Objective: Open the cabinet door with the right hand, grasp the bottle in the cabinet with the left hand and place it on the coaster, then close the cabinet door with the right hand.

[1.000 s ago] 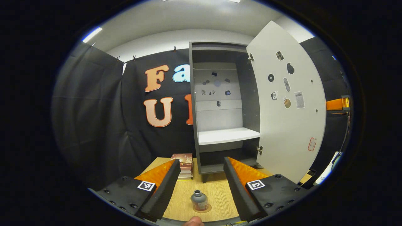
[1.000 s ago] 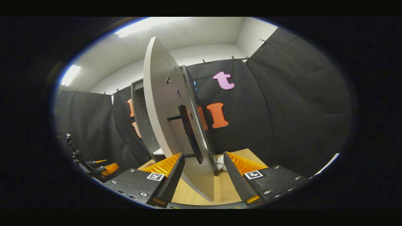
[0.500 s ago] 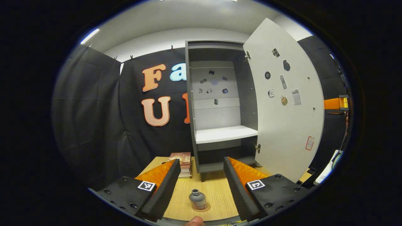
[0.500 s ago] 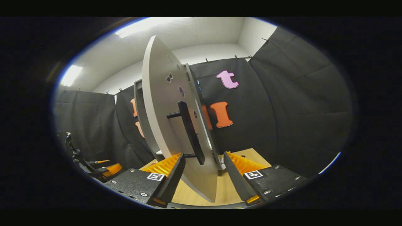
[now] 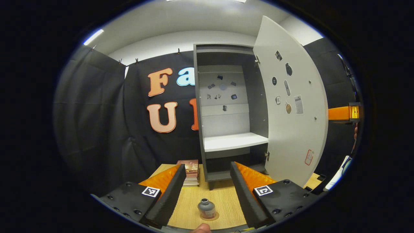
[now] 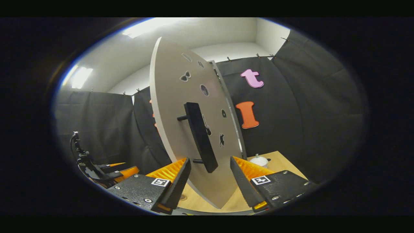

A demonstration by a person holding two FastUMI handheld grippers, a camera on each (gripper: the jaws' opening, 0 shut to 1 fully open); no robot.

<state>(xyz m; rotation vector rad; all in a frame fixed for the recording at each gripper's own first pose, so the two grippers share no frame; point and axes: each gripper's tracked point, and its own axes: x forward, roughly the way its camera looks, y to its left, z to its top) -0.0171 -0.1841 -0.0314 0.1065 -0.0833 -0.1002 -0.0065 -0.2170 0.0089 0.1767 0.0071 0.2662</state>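
Between the wide-open jaws of the left gripper [image 5: 207, 186], untouched, a small grey bottle [image 5: 206, 208] stands upright on its coaster [image 5: 216, 216]; right gripper [image 6: 210, 176] jaws wide.

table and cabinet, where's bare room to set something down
The white shelf inside the cabinet lies bare, walled by its dark sides. Bare table lies between the bottle on its coaster and the cabinet's foot. It is tighter by the books and the open door.
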